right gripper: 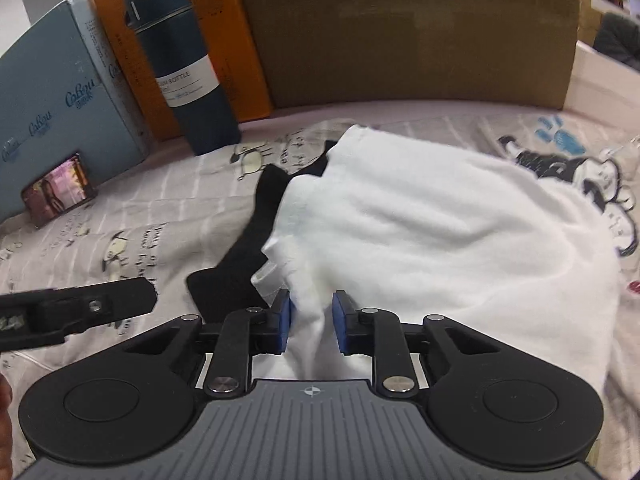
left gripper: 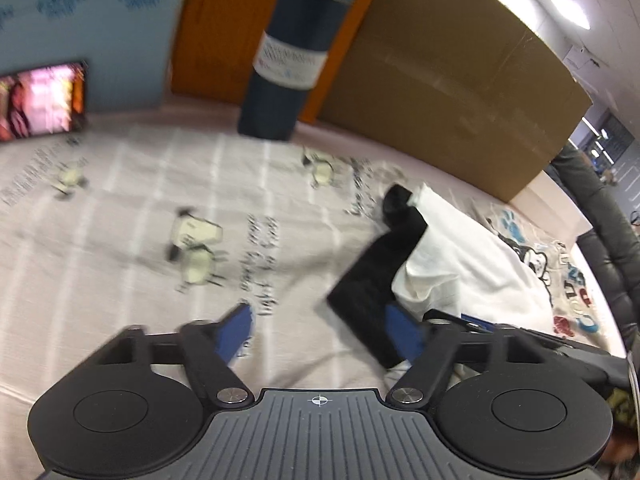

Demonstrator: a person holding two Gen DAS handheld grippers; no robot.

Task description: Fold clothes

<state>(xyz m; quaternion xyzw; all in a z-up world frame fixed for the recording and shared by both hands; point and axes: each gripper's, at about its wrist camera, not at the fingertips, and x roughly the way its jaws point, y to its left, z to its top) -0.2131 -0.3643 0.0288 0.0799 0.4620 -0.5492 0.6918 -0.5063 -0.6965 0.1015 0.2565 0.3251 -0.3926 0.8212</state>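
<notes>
A white garment (right gripper: 420, 224) with a black cartoon print lies crumpled on the patterned sheet, partly over a black garment (right gripper: 248, 248). My right gripper (right gripper: 312, 320) is shut on a bunched fold of the white garment at its near edge. My left gripper (left gripper: 320, 328) is open and empty, just left of the black garment (left gripper: 372, 280) and the white garment (left gripper: 460, 252); its right finger overlaps the black cloth's edge. The left gripper's finger (right gripper: 100, 304) shows at the left in the right wrist view.
A dark blue bottle (right gripper: 184, 72) stands at the back on the sheet (left gripper: 120, 220). Behind it are a blue box (right gripper: 60, 96), an orange box (right gripper: 224, 20) and a large cardboard box (right gripper: 420, 28). A phone with a lit screen (right gripper: 60, 192) leans at the blue box.
</notes>
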